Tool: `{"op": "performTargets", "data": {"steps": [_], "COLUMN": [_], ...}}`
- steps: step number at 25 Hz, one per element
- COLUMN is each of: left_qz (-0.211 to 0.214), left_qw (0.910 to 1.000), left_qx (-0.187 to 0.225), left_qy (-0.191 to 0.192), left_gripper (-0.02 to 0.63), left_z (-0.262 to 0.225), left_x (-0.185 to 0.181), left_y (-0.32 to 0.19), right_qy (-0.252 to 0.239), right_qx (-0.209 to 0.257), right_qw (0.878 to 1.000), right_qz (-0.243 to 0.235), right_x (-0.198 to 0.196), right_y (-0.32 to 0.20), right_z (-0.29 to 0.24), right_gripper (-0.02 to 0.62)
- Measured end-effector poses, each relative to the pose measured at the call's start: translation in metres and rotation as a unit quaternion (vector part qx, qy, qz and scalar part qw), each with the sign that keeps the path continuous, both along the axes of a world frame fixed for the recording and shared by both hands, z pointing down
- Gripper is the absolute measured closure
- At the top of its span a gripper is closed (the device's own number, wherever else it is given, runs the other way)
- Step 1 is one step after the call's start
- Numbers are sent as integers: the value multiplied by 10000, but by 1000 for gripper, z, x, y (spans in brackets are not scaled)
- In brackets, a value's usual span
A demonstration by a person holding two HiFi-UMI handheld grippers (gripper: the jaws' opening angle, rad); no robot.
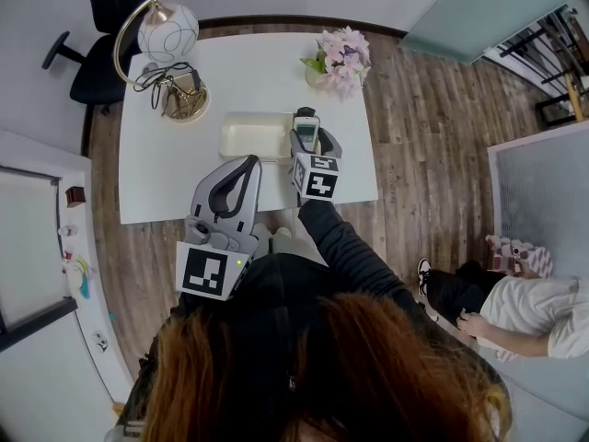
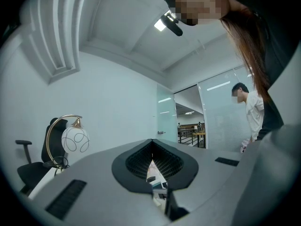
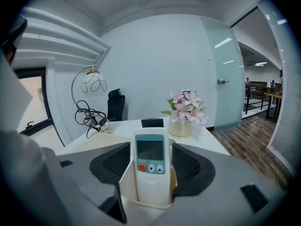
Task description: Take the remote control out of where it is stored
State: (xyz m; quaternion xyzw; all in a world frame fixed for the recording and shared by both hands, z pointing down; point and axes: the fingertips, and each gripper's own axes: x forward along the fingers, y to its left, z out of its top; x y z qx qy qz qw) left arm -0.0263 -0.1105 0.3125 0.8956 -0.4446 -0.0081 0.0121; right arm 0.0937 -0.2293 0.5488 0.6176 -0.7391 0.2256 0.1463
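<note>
Right gripper [image 3: 149, 160] jaws spread wide, one on each side of the remote control [image 3: 150, 166], not clamping it. The remote stands upright in a cream holder [image 3: 143, 206] on the white table [image 1: 258, 72], in front of the flower pot [image 3: 181, 126]. Left gripper [image 1: 247, 166] jaws pressed together, nothing in them, held back off the table edge.

Light: bright, even, overhead indoor | shadows: faint, soft on table [image 1: 258, 72] | glare: light streaks on glass door [image 3: 225, 55] | distortion: strong fisheye, dark corners in both gripper views | focus: hair [image 1: 304, 376] blurred, near foreground soft
</note>
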Motion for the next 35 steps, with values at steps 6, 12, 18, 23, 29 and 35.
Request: {"op": "performTargets", "data": {"steps": [6,12,18,23,29,35], "left_qz": [-171,-283,-363,-328,-299,-271], "left_qw": [9997,9995,9993,9994,9995,9996], "left_qx": [-130,-126,-19,-22,-3,-18], "left_qy": [-68,-51,66,69,80,83], "left_gripper": [597,597,597,597,597,597], "left_z": [3,6,2,2,3,3], "left_x": [-12,-21,-27,-25,-22,-18], "left_y": [-3,-4,-7,-6,-7,-7], "right_qy": [-38,40,127,88,8,-12], "right_qx": [-57,-24,32,83,375,824], "right_qw": [9999,9996,9997,9998,9993,9966], "right_qz": [155,288,219,146,56,-17], "right_x": [-1,0,0,1,3,9], "right_y": [-5,-7,-5,-4,-4,-1], "right_z": [6,7,5,4,-10,-47], "right_gripper": [331,333,333,334,334,334]}}
